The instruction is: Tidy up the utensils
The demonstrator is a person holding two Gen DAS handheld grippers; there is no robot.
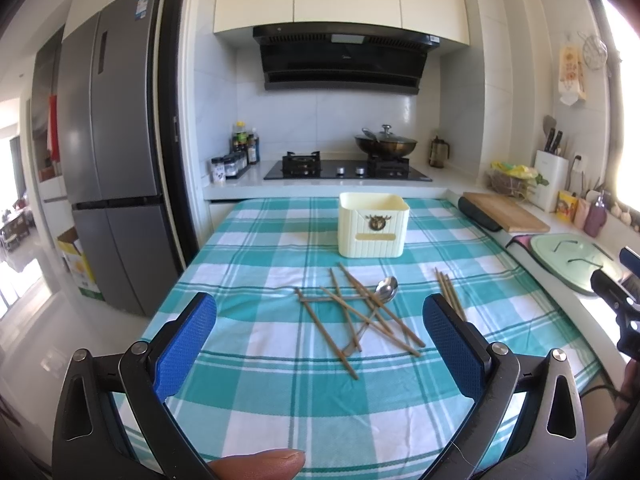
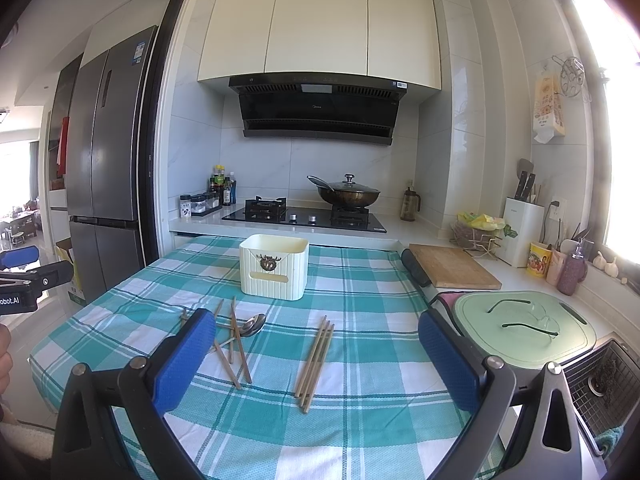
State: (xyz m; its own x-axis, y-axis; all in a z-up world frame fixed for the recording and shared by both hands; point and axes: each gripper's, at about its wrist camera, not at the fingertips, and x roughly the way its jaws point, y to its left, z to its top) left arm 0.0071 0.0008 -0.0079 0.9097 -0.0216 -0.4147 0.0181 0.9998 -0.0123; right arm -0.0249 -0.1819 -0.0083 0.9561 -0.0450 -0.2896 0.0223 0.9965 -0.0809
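A cream utensil holder box (image 1: 373,225) (image 2: 274,266) stands on the teal checked tablecloth (image 1: 280,392) (image 2: 360,420). In front of it lie several crossed wooden chopsticks (image 1: 344,320) (image 2: 234,344) with a metal spoon (image 1: 386,291) (image 2: 253,325) among them. A tidy bundle of chopsticks (image 2: 316,362) (image 1: 448,290) lies apart to the right. My left gripper (image 1: 320,312) hovers open just short of the crossed pile. My right gripper (image 2: 316,330) is open above the bundle. Neither holds anything.
Behind the table are a hob with a lidded wok (image 2: 347,195) and condiment bottles (image 1: 240,156). To the right lie a wooden chopping board (image 2: 452,270), a green lid (image 2: 524,328) and a sink (image 2: 600,384). A grey fridge (image 1: 108,160) stands left.
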